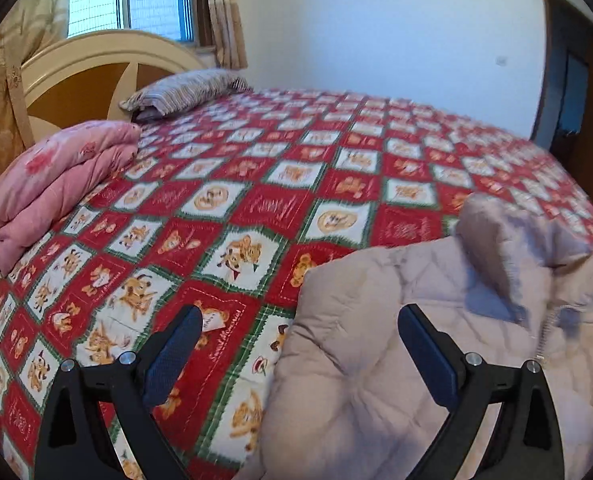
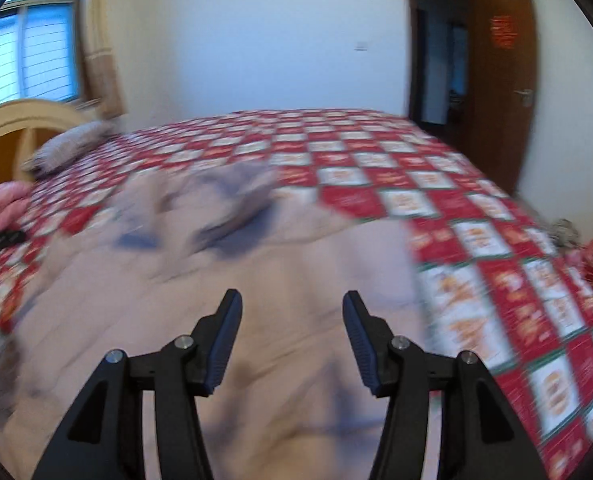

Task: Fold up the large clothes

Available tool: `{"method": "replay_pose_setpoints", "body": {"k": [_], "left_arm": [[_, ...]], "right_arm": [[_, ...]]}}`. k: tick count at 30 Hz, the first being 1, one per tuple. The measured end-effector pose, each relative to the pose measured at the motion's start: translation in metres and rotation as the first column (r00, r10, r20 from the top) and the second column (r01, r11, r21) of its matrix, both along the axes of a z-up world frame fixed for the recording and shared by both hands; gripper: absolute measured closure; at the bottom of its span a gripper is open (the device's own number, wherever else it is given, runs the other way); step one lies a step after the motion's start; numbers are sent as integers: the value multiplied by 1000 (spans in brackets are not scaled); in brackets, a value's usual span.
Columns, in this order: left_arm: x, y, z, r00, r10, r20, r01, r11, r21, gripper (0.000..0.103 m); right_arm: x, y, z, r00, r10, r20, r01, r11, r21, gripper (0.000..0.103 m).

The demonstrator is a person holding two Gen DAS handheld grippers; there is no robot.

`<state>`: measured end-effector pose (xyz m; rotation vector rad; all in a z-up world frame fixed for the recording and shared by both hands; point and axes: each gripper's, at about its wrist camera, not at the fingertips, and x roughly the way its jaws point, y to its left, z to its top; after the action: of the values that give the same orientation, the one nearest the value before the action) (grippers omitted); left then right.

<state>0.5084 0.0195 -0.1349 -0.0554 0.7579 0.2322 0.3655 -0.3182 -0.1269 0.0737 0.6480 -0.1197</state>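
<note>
A pale beige quilted padded jacket (image 1: 436, 340) lies on the bed, its hood or collar bunched up at the far right of the left wrist view. My left gripper (image 1: 300, 316) hovers above the jacket's left edge with its jaws wide apart and nothing between them. In the right wrist view the same jacket (image 2: 256, 280) spreads blurred across the bed below my right gripper (image 2: 292, 300). Its jaws stand apart and hold nothing; the fabric lies beneath them, not pinched.
The bed carries a red, white and green patchwork cover (image 1: 256, 184) with bear prints. A folded pink quilt (image 1: 52, 184) and a striped pillow (image 1: 184, 92) lie by the cream headboard (image 1: 96, 60). A brown door (image 2: 500, 80) stands open at the far right.
</note>
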Motion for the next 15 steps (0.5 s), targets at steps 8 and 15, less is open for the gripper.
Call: {"method": "replay_pose_setpoints", "body": {"k": [8,15], "left_arm": [[33,-13,-54,995,22,-99,-17,999,49,4],[36,-25,-72,994,35,-101,-24,994,104,4]], "right_arm": [[56,-58,-37,996,10,-88,-11,1000,-2,54],[60,-60,-62,988,56,-145,-52,998,35,56]]}}
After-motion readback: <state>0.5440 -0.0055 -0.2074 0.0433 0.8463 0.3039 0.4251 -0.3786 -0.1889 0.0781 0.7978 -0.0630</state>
